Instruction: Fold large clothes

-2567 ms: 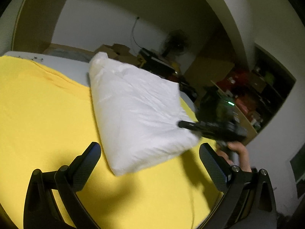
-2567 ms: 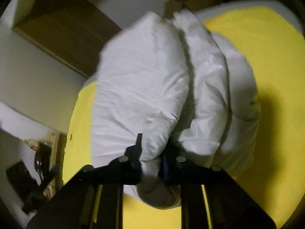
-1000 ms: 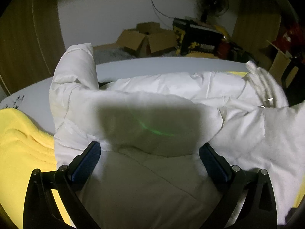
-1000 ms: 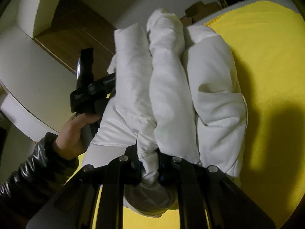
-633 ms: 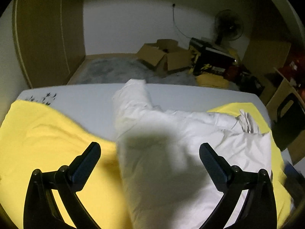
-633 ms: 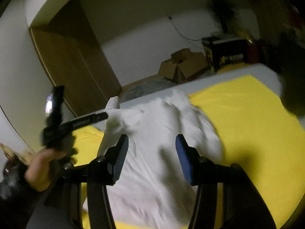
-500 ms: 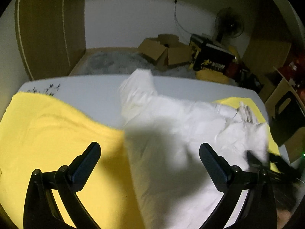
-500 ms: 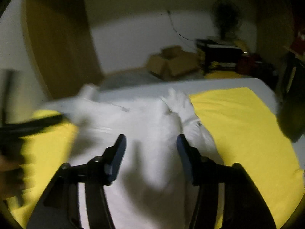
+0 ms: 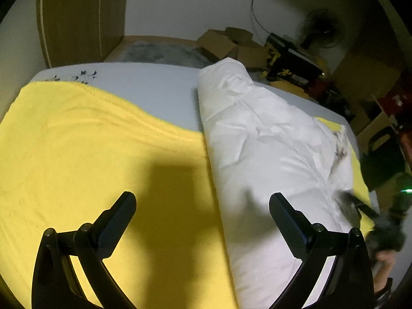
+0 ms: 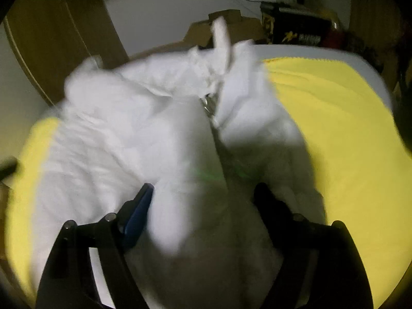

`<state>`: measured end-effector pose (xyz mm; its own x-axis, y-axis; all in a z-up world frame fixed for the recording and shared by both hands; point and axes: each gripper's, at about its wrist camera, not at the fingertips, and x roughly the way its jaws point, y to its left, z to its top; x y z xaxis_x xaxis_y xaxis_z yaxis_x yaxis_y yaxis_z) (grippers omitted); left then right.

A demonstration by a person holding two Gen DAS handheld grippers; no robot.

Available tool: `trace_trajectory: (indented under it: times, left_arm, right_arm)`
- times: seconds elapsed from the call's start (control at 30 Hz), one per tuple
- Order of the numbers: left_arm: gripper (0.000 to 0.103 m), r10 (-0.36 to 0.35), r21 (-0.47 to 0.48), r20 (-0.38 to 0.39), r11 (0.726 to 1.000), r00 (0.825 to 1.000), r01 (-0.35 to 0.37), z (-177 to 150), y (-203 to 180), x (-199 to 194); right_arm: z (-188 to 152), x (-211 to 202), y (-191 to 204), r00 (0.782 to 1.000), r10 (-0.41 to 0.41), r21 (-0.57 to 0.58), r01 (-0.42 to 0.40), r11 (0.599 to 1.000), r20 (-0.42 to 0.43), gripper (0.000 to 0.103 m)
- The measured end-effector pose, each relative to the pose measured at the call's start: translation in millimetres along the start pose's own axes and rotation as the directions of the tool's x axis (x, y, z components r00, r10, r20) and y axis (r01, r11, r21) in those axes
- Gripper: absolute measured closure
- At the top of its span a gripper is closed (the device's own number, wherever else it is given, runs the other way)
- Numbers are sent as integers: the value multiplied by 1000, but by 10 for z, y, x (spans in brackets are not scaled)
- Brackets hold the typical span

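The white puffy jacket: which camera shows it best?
The left wrist view: the white jacket lies sharp and nearly whole on the yellow blanket. The right wrist view shows it blurred, filling the frame between open fingers.

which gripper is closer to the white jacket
Right. The right gripper is open with the jacket bulging between its fingers; the left gripper hovers open over the jacket's edge and the yellow blanket.

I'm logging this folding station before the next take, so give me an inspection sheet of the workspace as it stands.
Surface: yellow blanket over a grey mattress.
Job's things: white puffer jacket lying bundled on the blanket.
Clutter: nothing seen on the bed.
Grippers: left gripper open, empty, above the blanket; right gripper open, jaws astride the jacket.
Cables: wall cord.
Surroundings: cardboard boxes, standing fan, wooden wardrobe.
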<state>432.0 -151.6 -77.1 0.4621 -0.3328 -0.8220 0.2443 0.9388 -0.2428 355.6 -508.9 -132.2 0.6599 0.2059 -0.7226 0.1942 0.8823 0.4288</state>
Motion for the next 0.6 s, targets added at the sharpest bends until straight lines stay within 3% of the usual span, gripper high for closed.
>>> trace_trajectory:
  times: [0.03,0.1,0.2,0.47,0.6]
  left_arm:
    - [0,0,3,1,1000,1000,0,-36,37,-39]
    - [0,4,1,3,1000,1000,-4,-53,95,-69]
    - [0,-10,-17,-9,1000,1000,10,-65,142,-22]
    - [0,-55,-20,-45,998,997,55,-231,-28,44]
    - [0,-59,-27,-51,998,997,58,-263,-2,9]
  right_arm:
    - [-17,-196,-129,996,82,60,-84,995,31,23]
    - [-96,-527,-386,985,159,149,-167,975,65,18]
    - [-321,-794,-756,983,171,251,-184,950,71,18]
    - [-827,-389,-922,986,142,263,-116,958,-83,18]
    - [-844,-163,-981,945,327,322,-302,897,-22,15]
